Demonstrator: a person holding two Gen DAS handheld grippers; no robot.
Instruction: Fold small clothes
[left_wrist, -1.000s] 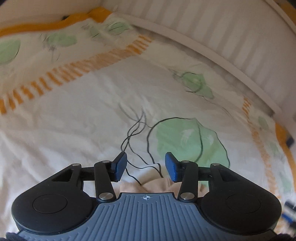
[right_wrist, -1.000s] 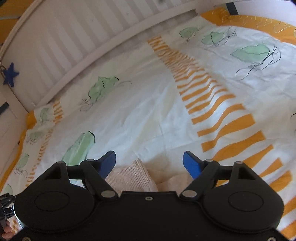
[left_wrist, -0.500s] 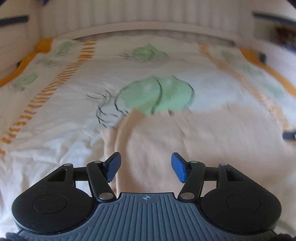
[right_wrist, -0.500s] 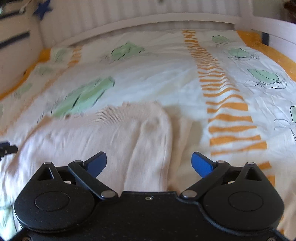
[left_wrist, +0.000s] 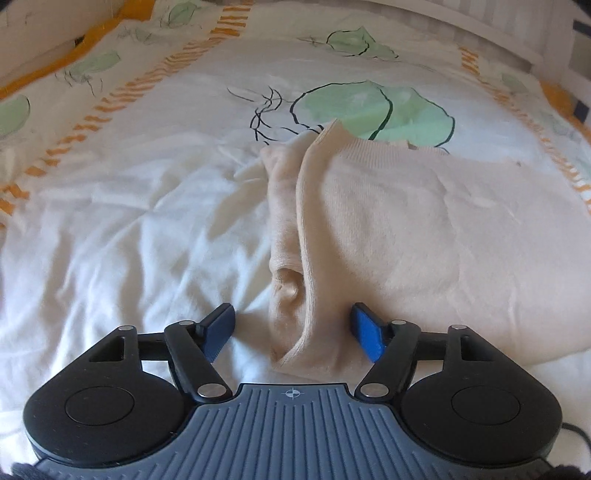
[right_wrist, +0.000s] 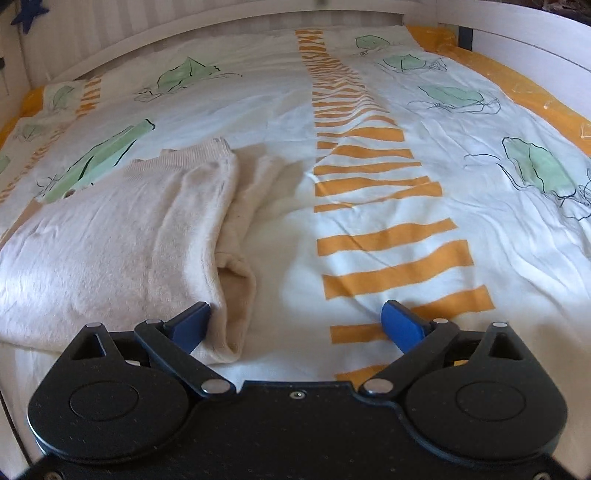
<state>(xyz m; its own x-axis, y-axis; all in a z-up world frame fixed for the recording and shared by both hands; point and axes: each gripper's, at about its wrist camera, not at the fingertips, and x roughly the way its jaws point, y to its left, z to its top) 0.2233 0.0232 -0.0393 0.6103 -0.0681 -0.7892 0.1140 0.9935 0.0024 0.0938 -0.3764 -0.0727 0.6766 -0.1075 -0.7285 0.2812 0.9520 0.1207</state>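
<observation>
A small cream knit garment (left_wrist: 388, 229) lies flat on the bedsheet, its left side folded over in a long ridge. My left gripper (left_wrist: 293, 328) is open, its blue pads on either side of the near end of that fold, not closed on it. In the right wrist view the garment (right_wrist: 122, 236) lies at the left, with its right edge folded. My right gripper (right_wrist: 297, 325) is wide open; its left pad sits by the garment's near right corner and its right pad is over the orange stripes.
The white bedsheet (left_wrist: 129, 240) has green leaf prints and orange striped bands (right_wrist: 373, 206). A white slatted bed frame (right_wrist: 184, 29) runs along the far side and the right edge (right_wrist: 517, 40).
Both grippers have pulled back and lowered toward the near edge of the garment. The garment now lies in full view, flat. Both grippers stay open; the right has opened a little wider.
</observation>
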